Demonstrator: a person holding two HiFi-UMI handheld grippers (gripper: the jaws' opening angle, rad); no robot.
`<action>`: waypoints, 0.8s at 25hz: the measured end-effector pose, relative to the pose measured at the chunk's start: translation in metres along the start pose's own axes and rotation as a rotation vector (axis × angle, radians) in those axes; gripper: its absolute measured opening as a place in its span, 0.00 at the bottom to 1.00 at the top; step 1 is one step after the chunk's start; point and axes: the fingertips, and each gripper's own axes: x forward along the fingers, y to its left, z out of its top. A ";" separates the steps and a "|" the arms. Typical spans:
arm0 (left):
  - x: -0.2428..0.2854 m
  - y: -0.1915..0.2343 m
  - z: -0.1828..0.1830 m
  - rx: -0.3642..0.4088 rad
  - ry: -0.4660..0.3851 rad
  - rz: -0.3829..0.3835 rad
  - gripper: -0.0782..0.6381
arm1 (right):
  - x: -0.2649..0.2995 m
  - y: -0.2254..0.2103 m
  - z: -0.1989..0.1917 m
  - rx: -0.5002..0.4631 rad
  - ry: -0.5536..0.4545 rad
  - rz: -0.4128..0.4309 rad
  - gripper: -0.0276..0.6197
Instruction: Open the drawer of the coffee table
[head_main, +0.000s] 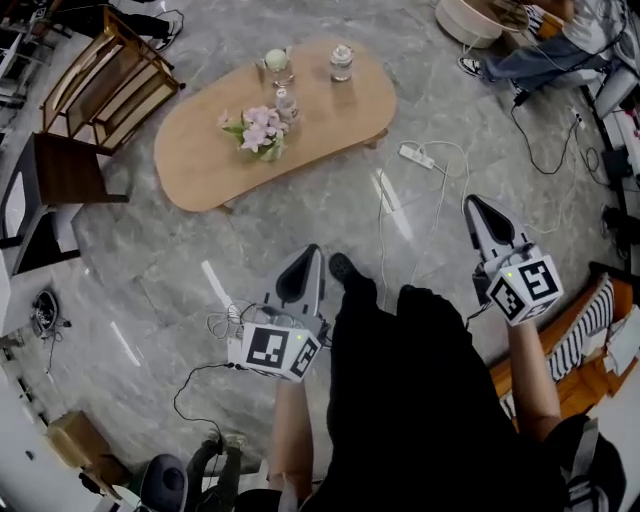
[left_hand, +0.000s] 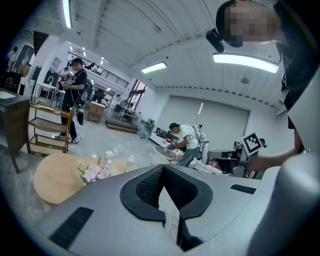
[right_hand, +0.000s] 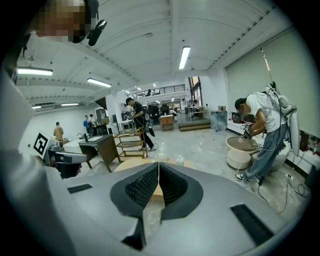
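The oval wooden coffee table (head_main: 330, 115) stands on the grey marble floor, well ahead of both grippers. A pink flower bunch (head_main: 258, 130) and small bottles (head_main: 341, 62) sit on its top. No drawer shows from this angle. My left gripper (head_main: 311, 252) is shut and holds nothing, with its tips pointing at the table's near edge across bare floor. My right gripper (head_main: 472, 202) is further right, also shut and empty. In the left gripper view the left gripper (left_hand: 162, 168) has the table (left_hand: 52, 177) to its left. In the right gripper view the right gripper (right_hand: 158, 164) has the table (right_hand: 131, 163) just beyond its tips.
A wooden shelf rack (head_main: 105, 75) and a dark desk (head_main: 60, 170) stand to the left. A power strip (head_main: 418, 155) and white cables trail across the floor right of the table. A person (head_main: 545, 55) sits by a white tub (head_main: 468, 20) at the back right. An orange seat (head_main: 590, 345) is at my right.
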 end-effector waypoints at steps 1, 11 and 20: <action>0.004 0.006 -0.004 -0.009 0.014 -0.008 0.13 | 0.007 -0.001 -0.004 -0.002 0.022 -0.007 0.06; 0.036 0.067 -0.076 -0.116 0.129 0.007 0.13 | 0.088 0.008 -0.068 0.017 0.156 0.035 0.06; 0.080 0.084 -0.147 -0.154 0.189 0.087 0.13 | 0.161 -0.015 -0.141 0.017 0.210 0.158 0.06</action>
